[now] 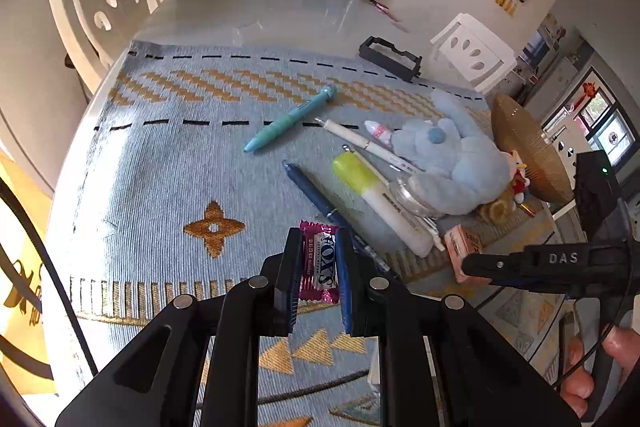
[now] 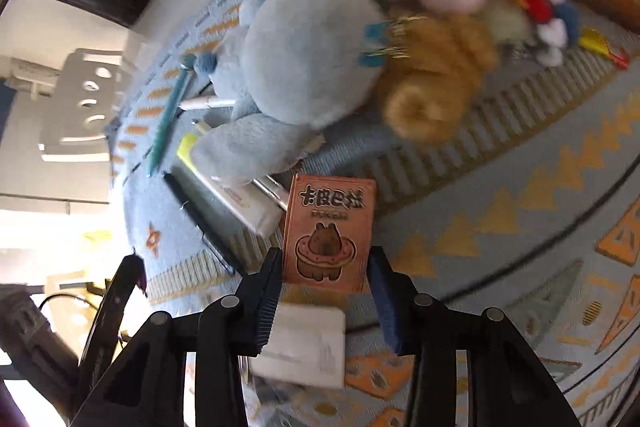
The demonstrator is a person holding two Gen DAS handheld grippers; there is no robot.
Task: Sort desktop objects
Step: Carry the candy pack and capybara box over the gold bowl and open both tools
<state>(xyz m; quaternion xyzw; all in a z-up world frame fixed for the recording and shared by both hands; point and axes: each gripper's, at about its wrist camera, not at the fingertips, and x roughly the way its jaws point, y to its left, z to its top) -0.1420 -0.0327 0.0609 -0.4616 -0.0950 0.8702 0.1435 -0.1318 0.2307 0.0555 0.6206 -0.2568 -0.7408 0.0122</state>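
- Sorting looks barely begun: pens (image 1: pixel 294 118), highlighter (image 1: pixel 376 195) and plush toys (image 1: pixel 452 163) lie mixed in one heap on the mat (image 1: pixel 160 167); black tray (image 1: pixel 390 57) at the far edge shows nothing in it.
- Left claw (image 1: pixel 319 259): jaws pinched on a candy (image 1: pixel 320 261), pink wrapper, white label, apparently lifted just above the mat.
- Right claw (image 2: pixel 325 267): jaws straddle an orange box (image 2: pixel 330 231) with a bear print; left finger touching, right finger apart. Not yet gripped.
- Box sits beside the highlighter, near the mat's front.
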